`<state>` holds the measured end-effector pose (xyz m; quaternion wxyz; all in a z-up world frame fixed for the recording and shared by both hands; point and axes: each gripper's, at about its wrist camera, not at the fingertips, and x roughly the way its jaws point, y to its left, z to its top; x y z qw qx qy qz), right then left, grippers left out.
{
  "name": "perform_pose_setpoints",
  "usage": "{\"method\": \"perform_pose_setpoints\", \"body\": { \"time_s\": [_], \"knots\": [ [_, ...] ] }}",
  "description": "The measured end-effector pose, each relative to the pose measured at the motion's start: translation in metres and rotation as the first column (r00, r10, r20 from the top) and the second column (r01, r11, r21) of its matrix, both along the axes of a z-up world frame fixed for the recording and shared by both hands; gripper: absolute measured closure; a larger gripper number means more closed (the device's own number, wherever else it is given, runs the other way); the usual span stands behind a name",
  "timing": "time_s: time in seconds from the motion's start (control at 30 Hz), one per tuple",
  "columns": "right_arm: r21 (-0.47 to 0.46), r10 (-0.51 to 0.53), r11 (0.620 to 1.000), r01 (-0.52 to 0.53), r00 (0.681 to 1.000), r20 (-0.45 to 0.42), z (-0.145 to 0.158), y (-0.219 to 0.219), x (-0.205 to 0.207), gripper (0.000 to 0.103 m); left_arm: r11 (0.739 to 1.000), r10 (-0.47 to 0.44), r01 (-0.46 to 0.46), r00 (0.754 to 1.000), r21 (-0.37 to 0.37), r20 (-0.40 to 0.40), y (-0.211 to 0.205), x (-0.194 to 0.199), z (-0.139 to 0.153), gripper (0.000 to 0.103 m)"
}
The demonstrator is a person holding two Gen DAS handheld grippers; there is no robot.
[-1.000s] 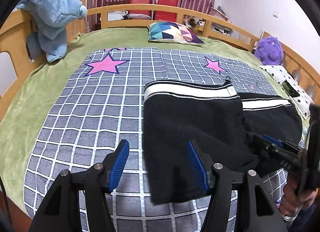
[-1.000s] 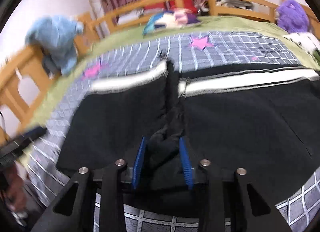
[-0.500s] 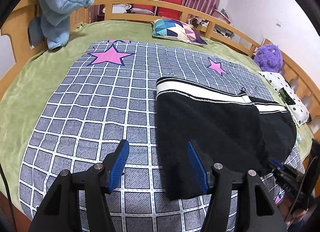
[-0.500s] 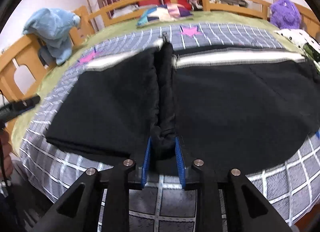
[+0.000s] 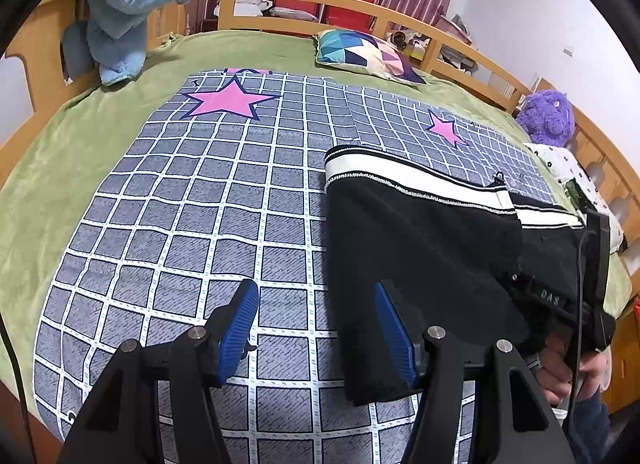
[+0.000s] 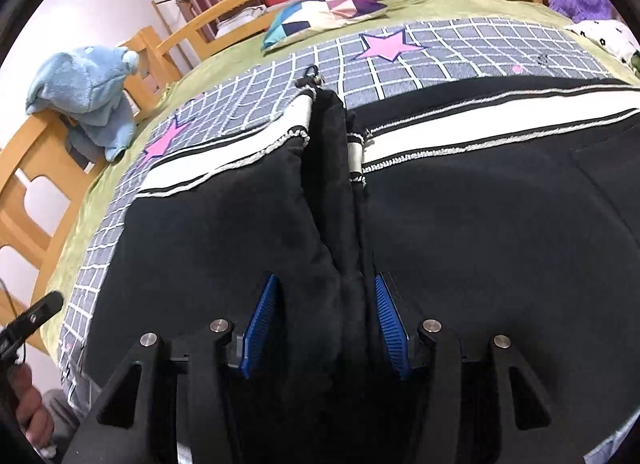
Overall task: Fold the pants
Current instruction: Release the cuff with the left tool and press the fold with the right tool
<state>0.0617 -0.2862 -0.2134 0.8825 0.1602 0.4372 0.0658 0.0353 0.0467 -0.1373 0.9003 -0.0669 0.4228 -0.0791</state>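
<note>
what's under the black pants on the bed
The black pants lie on the grey checked sheet with pink stars, which is spread over a green blanket. How the sheet looks beneath them is hidden.

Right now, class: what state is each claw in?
Left claw: open, holding nothing.
Right claw: just been opening; pants fold between the pads, released.

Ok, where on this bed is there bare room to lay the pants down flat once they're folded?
The widest free patch is the checked sheet left of the black pants, bordered by the big pink star and the green blanket. A narrower strip lies between the waistband and the patterned pillow. The right side is crowded: purple plush, spotted cushion.
</note>
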Motion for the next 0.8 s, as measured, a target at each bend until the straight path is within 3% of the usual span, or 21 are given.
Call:
{"method": "perform_pose_setpoints", "body": {
  "time_s": [0.1, 0.2, 0.27, 0.37, 0.5, 0.6, 0.7, 0.8],
  "knots": [
    [0.017, -0.002, 1.0, 0.002, 1.0, 0.015, 0.001, -0.001, 0.001, 0.084, 1.0, -0.003, 0.003, 1.0, 0.02, 0.003, -0.005, 0.001, -0.002, 0.045],
    [0.126, -0.007, 0.992, -0.002, 0.997, 0.072, 0.012, -0.024, -0.007, 0.09, 1.0, 0.004, -0.004, 1.0, 0.029, 0.004, -0.007, 0.001, -0.004, 0.045],
    [0.197, -0.051, 0.98, 0.027, 0.991, 0.121, 0.024, -0.046, -0.016, 0.091, 1.0, 0.005, -0.005, 1.0, 0.02, 0.0, -0.007, 0.001, -0.006, 0.045],
    [0.16, -0.156, 0.978, 0.133, 0.977, 0.143, 0.035, -0.078, -0.026, 0.09, 1.0, -0.015, 0.014, 1.0, -0.012, -0.017, -0.01, 0.002, -0.01, 0.045],
    [0.205, -0.155, 0.968, 0.147, 0.988, 0.026, 0.01, -0.099, -0.018, 0.085, 0.998, -0.053, 0.052, 0.998, -0.019, -0.033, -0.023, 0.001, -0.015, 0.045],
    [0.114, -0.132, 0.985, 0.127, 0.991, 0.032, 0.008, -0.089, -0.018, 0.079, 0.997, -0.082, 0.082, 0.996, -0.007, -0.035, -0.034, -0.002, -0.016, 0.045],
    [-0.013, -0.121, 0.992, 0.122, 0.991, 0.056, 0.022, -0.081, -0.024, 0.062, 0.992, -0.121, 0.118, 0.991, -0.049, -0.054, -0.044, -0.006, -0.02, 0.045],
    [-0.102, -0.132, 0.985, 0.14, 0.988, 0.081, 0.032, -0.08, -0.041, 0.062, 0.989, -0.14, 0.137, 0.988, -0.052, -0.072, -0.055, -0.007, -0.026, 0.045]
  ]
}}
